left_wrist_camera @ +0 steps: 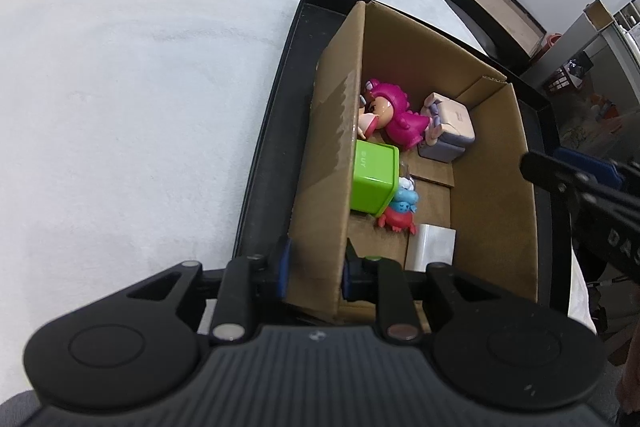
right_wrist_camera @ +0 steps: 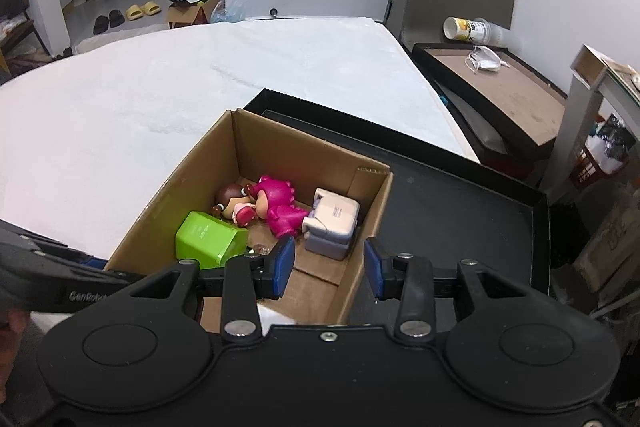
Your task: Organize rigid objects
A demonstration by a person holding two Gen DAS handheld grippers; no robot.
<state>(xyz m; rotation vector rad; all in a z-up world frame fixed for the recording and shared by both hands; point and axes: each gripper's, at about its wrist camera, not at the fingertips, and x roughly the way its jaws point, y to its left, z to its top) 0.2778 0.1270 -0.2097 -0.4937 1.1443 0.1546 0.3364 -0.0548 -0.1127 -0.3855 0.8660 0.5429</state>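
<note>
Left wrist view first: we see the white cloth (left_wrist_camera: 120,67) covering the surface at far left, then the black tray (left_wrist_camera: 260,147) resting on it, then the cardboard box (left_wrist_camera: 328,155) standing inside that tray. Our left gripper (left_wrist_camera: 316,269) straddles the box's near left wall, one blue pad outside and one inside, pressed against the cardboard; we judge it is gripping the wall to steady or shift the box. Inside, moving rightward, lie one green cube (left_wrist_camera: 372,179), one brown-haired doll (right_wrist_camera: 232,203) tucked against the wall, one pink-hooded doll (left_wrist_camera: 396,119), one small blue-and-red figure (left_wrist_camera: 400,211), one white block (left_wrist_camera: 432,247) and one pale purple-and-cream box (left_wrist_camera: 450,131). That makes six rigid objects already gathered, so we judge the sorting is well along, and the box walls keep them from rolling off.

Right wrist view: our right gripper (right_wrist_camera: 330,269) has its pads set either side of the box's right wall (right_wrist_camera: 368,227), with clear gaps showing, so it is spread apart and holding nothing. We judge it is positioned to take the opposite wall, so both hands can move the box together.
</note>
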